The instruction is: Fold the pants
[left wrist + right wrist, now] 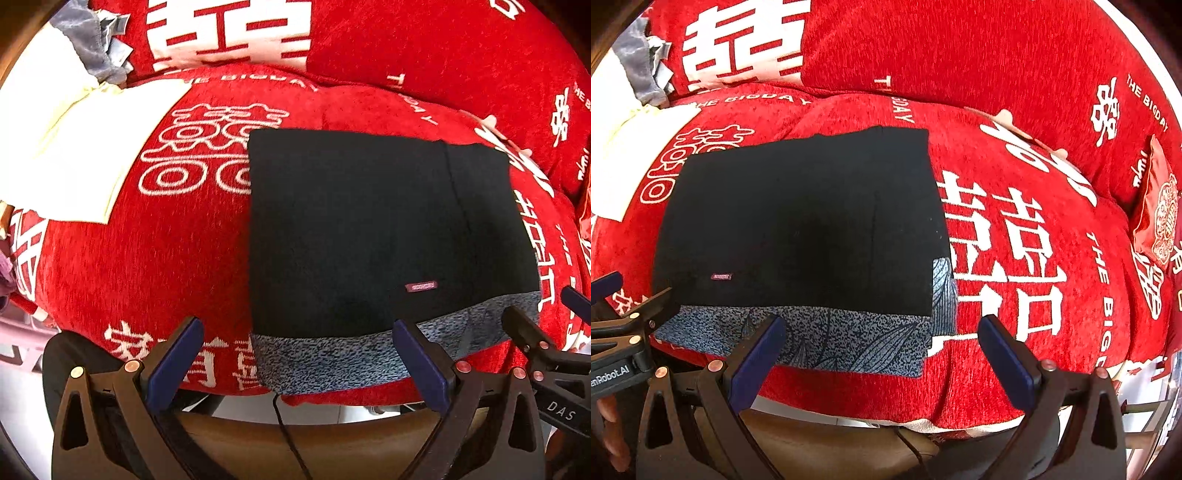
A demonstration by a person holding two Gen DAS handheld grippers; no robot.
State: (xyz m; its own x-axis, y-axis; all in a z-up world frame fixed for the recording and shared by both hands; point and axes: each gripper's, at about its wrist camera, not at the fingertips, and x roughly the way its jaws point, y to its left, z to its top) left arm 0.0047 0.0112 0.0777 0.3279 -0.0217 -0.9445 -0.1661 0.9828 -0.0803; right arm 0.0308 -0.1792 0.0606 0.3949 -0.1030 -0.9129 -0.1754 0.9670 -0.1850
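Note:
The black pants [369,229] lie folded into a flat rectangle on the red sofa seat, with a grey speckled band [332,358] along the near edge and a small pink label. They also show in the right wrist view [798,221]. My left gripper [295,358] is open and empty, just short of the near edge of the pants. My right gripper [882,350] is open and empty, over the near right corner of the pants. The right gripper also shows at the right edge of the left wrist view [539,314].
The red sofa cover [147,258] has white characters, and red cushions [960,44] stand behind. A cream cloth [74,147] and a grey garment [88,40] lie at the far left. A red packet [1156,206] lies at the right. The seat's front edge is under the grippers.

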